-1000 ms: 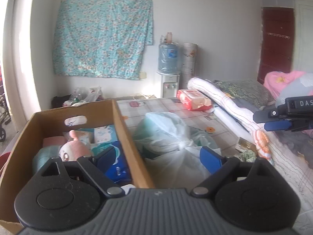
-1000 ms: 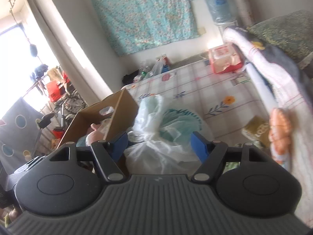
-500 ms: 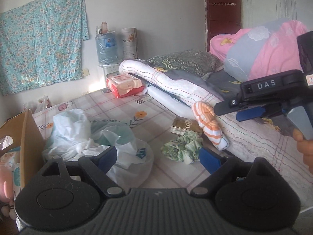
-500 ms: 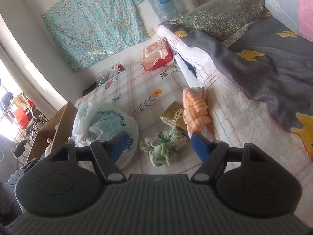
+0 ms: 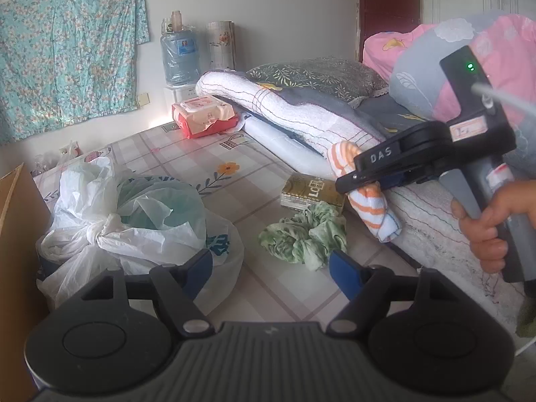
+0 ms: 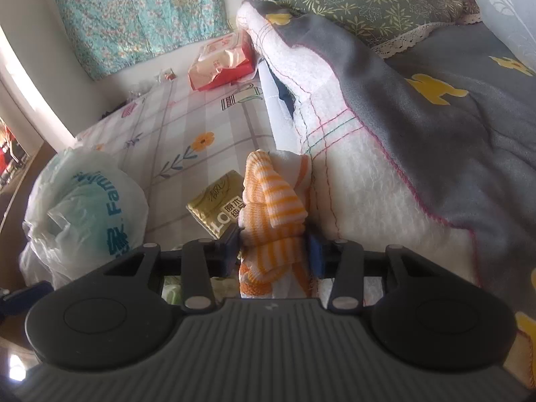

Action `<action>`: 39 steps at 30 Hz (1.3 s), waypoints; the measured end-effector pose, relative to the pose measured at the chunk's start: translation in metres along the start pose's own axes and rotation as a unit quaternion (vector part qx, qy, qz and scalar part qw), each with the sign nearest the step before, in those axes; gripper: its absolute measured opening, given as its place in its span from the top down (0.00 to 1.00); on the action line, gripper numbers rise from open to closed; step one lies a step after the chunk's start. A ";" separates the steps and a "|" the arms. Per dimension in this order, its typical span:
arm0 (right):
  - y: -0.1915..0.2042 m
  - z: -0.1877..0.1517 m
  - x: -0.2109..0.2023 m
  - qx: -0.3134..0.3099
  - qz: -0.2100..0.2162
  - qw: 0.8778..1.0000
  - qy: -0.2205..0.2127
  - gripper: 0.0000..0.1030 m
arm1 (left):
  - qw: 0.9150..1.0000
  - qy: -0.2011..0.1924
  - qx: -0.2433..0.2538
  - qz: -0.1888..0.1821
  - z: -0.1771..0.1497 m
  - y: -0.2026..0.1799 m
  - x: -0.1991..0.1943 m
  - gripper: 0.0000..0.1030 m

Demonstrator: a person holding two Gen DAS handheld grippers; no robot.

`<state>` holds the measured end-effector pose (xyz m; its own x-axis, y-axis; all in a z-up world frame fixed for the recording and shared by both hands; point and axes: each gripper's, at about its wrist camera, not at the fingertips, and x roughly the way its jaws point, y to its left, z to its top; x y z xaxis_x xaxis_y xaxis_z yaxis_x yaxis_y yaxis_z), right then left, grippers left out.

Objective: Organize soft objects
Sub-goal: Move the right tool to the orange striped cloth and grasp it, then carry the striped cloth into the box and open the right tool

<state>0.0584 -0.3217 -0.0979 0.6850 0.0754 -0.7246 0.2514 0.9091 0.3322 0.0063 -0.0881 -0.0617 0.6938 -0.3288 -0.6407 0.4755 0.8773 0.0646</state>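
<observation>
The striped cloth (image 6: 273, 207), orange and white, lies rolled at the edge of the white blanket (image 6: 361, 181), where the blanket meets the checked sheet (image 5: 187, 160). The right gripper (image 6: 273, 251) has its jaws closing on the cloth, one blue pad at each side of the roll and apparently pressing it in, though the pad faces are partly hidden. In the left view the same gripper reaches in from the right, gripped by a hand (image 5: 489, 231). Just beside the cloth lies a gold packet (image 5: 311, 191), and touching that packet's near edge a green scrunchie (image 5: 305, 234). The left gripper (image 5: 271, 268) hangs over the sheet with jaws closing and nothing between them; the scrunchie sits just ahead of its right pad. A knotted plastic bag (image 5: 127, 221) rests to the left, beside a cardboard box (image 5: 16, 234).
</observation>
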 end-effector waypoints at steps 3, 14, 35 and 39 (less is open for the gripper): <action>-0.002 0.000 -0.027 0.031 0.036 0.999 -0.020 0.61 | 1.000 0.005 -0.004 -0.011 0.000 0.001 -0.004 0.24; 0.033 -0.046 -0.046 0.101 0.206 0.972 0.047 0.61 | 0.996 0.025 -0.038 -0.074 0.000 0.000 -0.017 0.20; 0.242 -0.017 -0.079 -0.080 0.357 0.928 0.068 0.61 | 0.986 -0.052 -0.156 0.030 -0.014 0.131 -0.168 0.44; 0.316 -0.021 -0.072 -0.126 0.387 0.908 0.100 0.61 | 0.977 -0.061 -0.184 0.085 -0.030 0.168 -0.201 0.44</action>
<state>0.0741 -0.0313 0.0463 0.4464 0.7809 -0.4370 -0.4341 0.6160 0.6574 -0.0698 0.1364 0.0551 0.8162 -0.1873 -0.5466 0.1363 0.9817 -0.1328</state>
